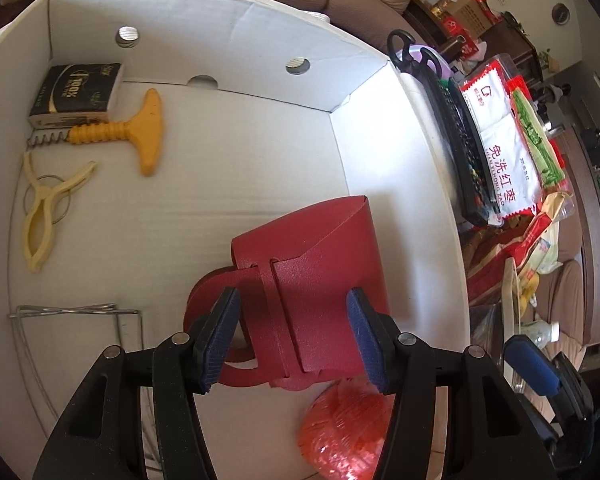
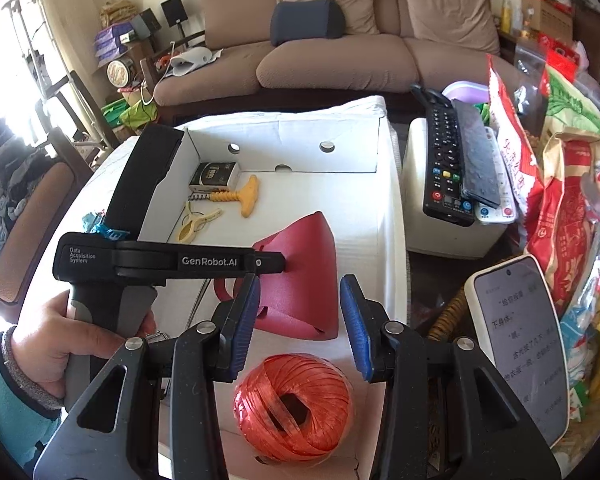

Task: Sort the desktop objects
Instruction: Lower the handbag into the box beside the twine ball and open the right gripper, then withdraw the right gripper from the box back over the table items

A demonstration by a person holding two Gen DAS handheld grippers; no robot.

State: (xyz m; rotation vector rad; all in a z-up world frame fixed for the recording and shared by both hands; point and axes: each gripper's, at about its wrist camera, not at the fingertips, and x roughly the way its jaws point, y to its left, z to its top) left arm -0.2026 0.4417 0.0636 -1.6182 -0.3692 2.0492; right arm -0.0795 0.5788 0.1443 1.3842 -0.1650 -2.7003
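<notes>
Red pouch (image 1: pixel 312 280) in white box (image 1: pixel 220 20) (corkscrew (image 1: pixel 132 130) too)

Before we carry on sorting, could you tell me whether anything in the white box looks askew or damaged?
Nothing looks damaged. The red leather pouch is tilted only because the left gripper holds it above the white box; the orange twine ball sits at the near edge.

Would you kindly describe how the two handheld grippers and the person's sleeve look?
Both grippers, left gripper and right gripper, have black linkage arms with silver pivot screws and blue ribbed pads. The left's black body reads "GenRobot.AI" and "Data Acquisition System". The sleeve is teal with a grey cuff.
</notes>
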